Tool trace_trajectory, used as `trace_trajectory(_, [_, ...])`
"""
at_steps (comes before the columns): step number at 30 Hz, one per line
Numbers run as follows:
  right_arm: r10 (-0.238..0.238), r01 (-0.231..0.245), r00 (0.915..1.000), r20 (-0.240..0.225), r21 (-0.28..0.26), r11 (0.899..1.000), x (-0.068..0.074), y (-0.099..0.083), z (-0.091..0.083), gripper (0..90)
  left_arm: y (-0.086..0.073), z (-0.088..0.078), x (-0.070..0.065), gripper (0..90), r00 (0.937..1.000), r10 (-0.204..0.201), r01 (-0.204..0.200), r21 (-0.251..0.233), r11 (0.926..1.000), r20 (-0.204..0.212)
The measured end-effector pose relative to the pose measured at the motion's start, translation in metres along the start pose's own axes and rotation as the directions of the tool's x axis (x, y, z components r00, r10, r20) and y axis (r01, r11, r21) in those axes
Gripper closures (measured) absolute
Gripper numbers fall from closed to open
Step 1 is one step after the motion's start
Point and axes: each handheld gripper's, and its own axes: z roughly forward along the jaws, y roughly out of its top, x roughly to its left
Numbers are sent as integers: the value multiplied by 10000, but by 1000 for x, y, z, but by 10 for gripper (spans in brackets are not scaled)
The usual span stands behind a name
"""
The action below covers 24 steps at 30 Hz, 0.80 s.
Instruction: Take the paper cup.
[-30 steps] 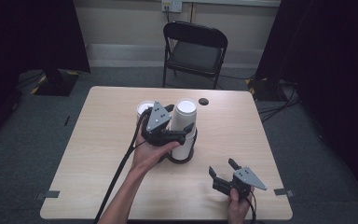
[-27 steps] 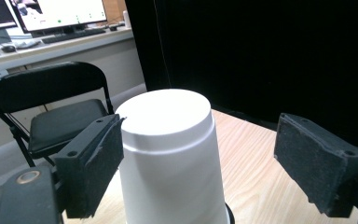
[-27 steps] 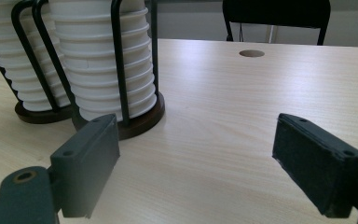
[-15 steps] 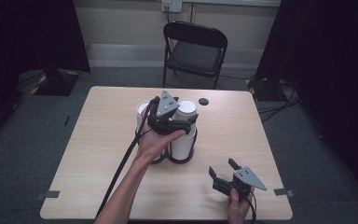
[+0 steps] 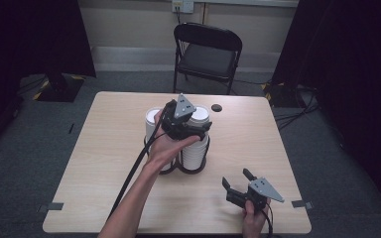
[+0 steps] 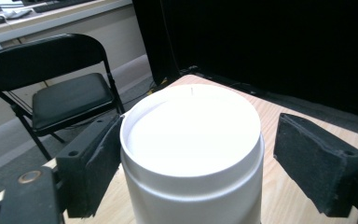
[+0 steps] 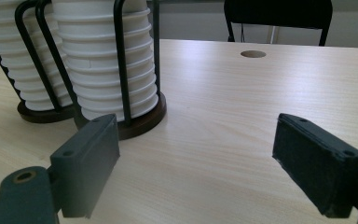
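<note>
left tool shifted rightward, jaws just reopened astride top cup, cup stacks in holders

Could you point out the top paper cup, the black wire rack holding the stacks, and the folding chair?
top paper cup [image 6: 191,128], left gripper view, its white upturned bottom
black wire rack [image 7: 122,70], right gripper view, an upright bar
folding chair [image 5: 207,58], high view, its seat

The left gripper is held above the middle of the table, forearm stretched forward, and its jaws have just been opening. The right gripper rests near the table's near right corner, jaws spread wide apart.
</note>
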Motion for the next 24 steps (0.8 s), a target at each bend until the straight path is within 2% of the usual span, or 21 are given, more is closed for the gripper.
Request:
trace_trajectory(11, [7,-7,10000,-3,-16,10000,0,0,0,140,-1,6,1,155,10000,-9,7,368,9993,59])
trace_trajectory(14, [3,-3,10000,-59,11,10000,0,0,0,141,-2,10,2,155,10000,33,-38,677,9977,70])
trace_trajectory(15, [-7,7,10000,-47,10,10000,0,0,0,141,-4,12,2,159,10000,23,-27,932,9956,38])
trace_trajectory(17, [-18,18,10000,-36,-9,10000,0,0,0,141,-5,14,0,159,9997,225,-214,1113,9936,-84])
trace_trajectory(24, [-51,51,10000,-21,-22,10000,0,0,-1,141,-5,14,2,186,10000,95,-94,1173,9931,-3])
